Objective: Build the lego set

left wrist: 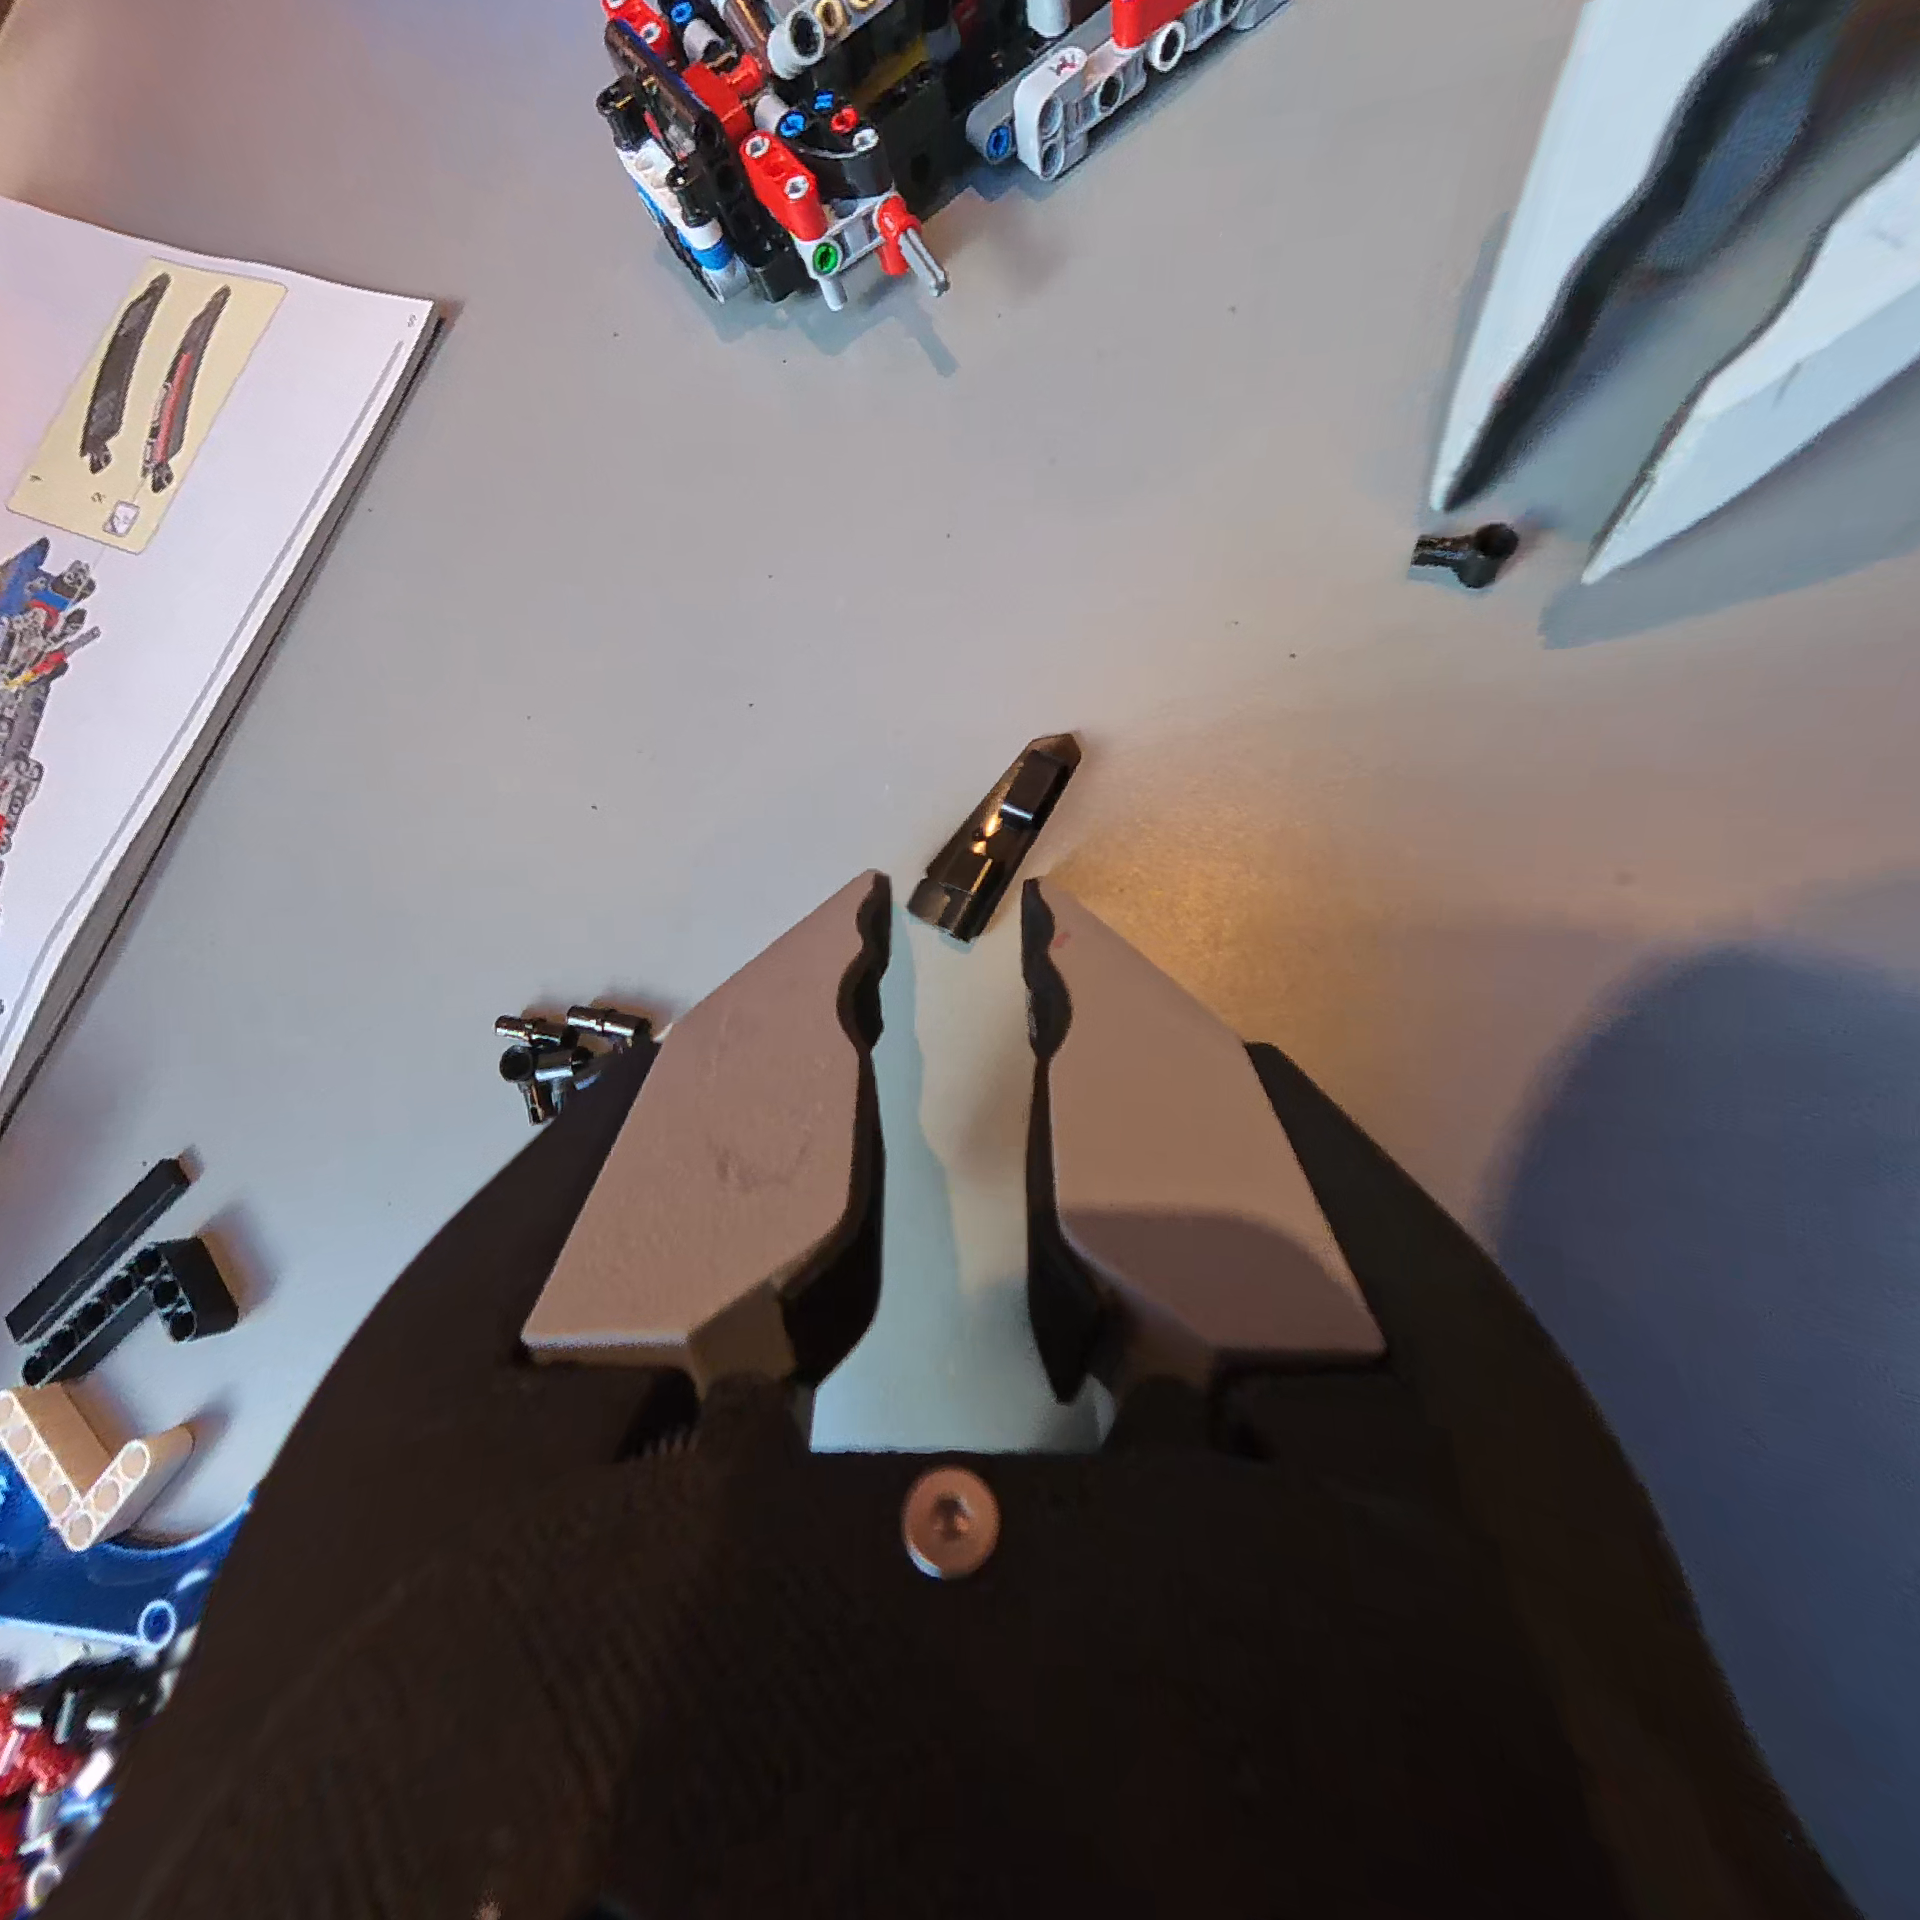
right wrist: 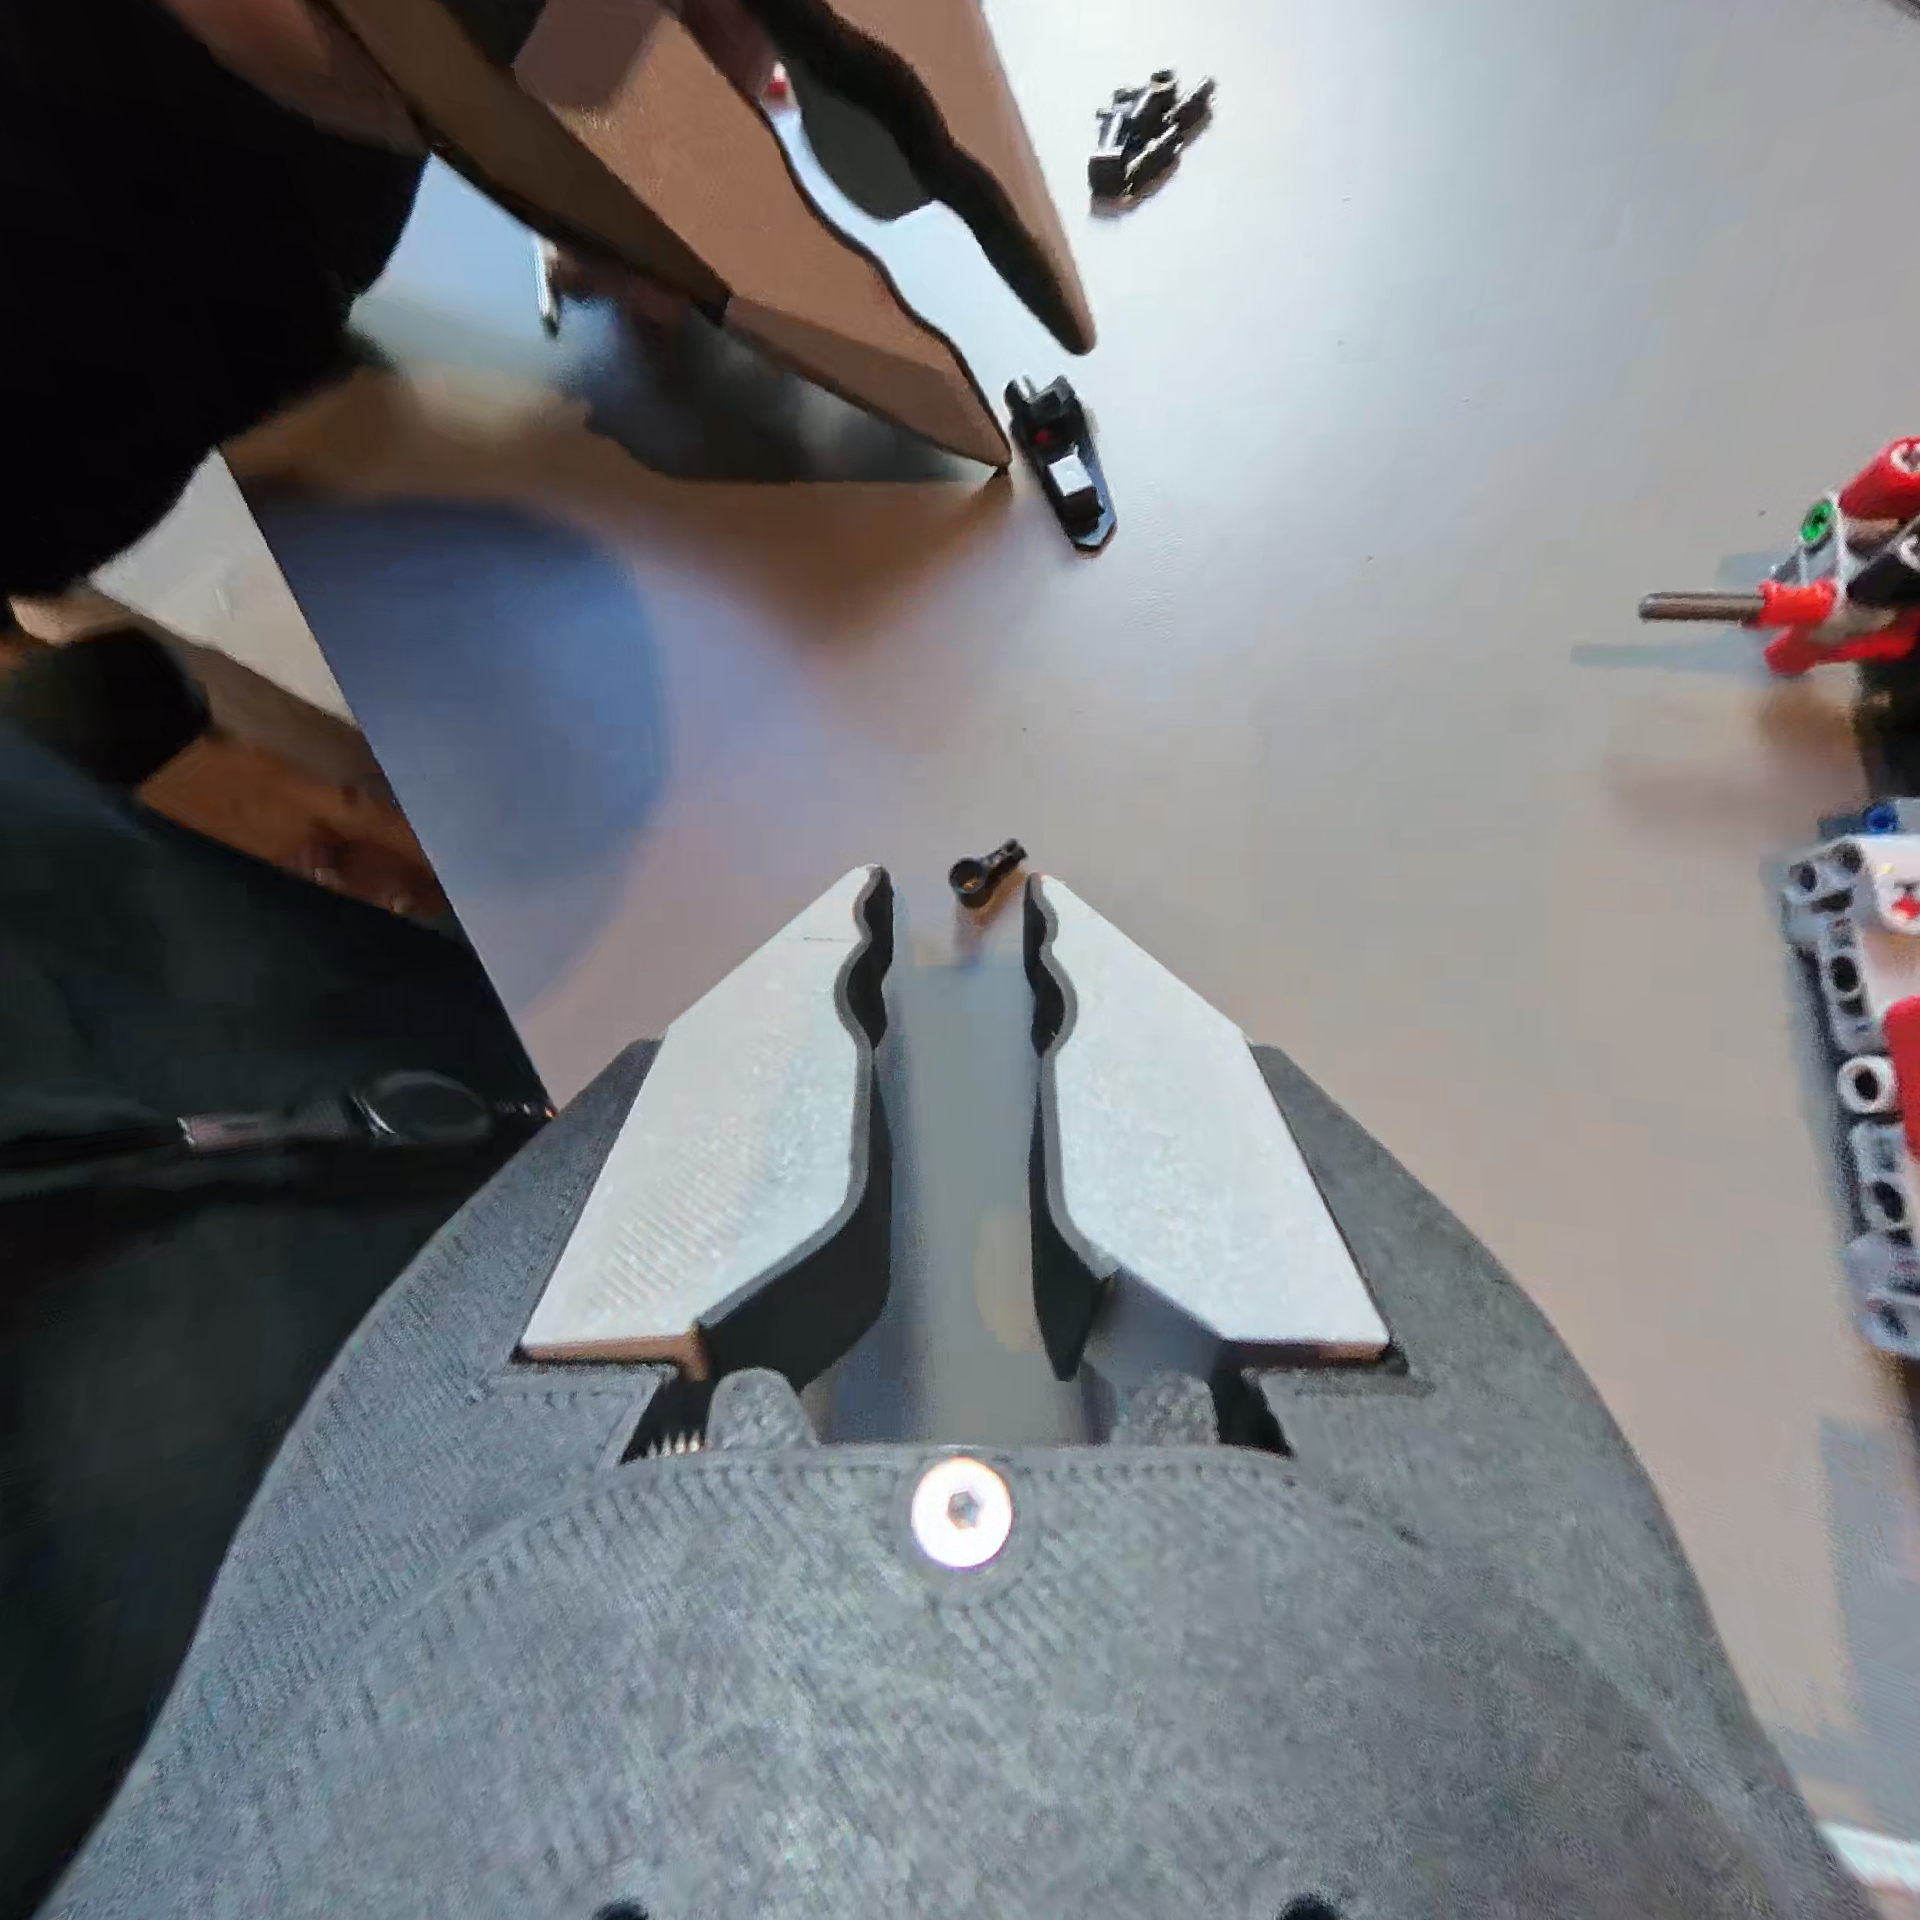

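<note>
Both grippers hovered low over the grey counter (left wrist: 727,582), empty. Left gripper (left wrist: 956,883) had its fingers parted, tips either side of the near end of a black wedge-shaped piece (left wrist: 995,836) lying flat. Right gripper (right wrist: 956,878) also had fingers spread, a small black connector pin (right wrist: 985,871) on the counter just ahead of the gap. Partly built model (left wrist: 831,145) sat farther back, instruction booklet (left wrist: 156,582) open at left, loose black pins (left wrist: 566,1049) nearby.

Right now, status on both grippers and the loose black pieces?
Left gripper open, empty, tips at the black wedge piece. Right gripper open, empty, small black connector just ahead. Half-built model untouched. Nothing blocking.
</note>
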### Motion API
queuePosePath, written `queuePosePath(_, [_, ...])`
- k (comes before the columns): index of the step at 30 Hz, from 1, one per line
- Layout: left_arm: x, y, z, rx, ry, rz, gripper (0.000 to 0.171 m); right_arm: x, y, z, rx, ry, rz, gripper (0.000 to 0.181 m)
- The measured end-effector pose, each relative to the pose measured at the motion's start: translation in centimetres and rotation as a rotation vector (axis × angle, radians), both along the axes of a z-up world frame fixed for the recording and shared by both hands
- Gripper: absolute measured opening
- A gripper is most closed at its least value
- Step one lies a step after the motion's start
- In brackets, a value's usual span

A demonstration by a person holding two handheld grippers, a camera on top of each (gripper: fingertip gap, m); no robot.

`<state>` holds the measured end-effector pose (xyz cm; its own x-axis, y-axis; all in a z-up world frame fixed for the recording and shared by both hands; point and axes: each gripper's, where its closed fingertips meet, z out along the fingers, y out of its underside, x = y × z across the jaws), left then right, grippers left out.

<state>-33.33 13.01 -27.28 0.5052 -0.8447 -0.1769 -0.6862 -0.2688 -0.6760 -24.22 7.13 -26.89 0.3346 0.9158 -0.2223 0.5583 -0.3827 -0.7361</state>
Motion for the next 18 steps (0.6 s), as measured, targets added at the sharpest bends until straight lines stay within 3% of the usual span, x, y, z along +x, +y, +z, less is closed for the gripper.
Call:
queuePosePath(2, [-0.2,0.2,0.0,-0.014,-0.009,0.03,0.024,-0.1,0.0,0.2,0.024,0.006,-0.046,0.022])
queuePosePath(5, [-0.4,0.2,0.0,-0.011,0.005,0.041,0.025,0.0,0.6,0.0,0.094,-0.035,-0.072,0.004])
queuePosePath(10, [0.0,-0.5,1.2,0.053,0.025,-0.007,0.03,-0.3,0.7,-0.5,0.073,-0.06,-0.034,0.005])
queuePosePath(14, [1.4,-1.9,2.2,0.061,-0.016,-0.112,0.028,-0.5,0.6,-0.7,0.131,-0.106,0.068,0.003])
queuePosePath(18, [3.8,-4.2,2.0,-0.003,-0.049,-0.245,0.025,-0.1,0.9,-0.9,0.361,-0.263,0.225,0.003])
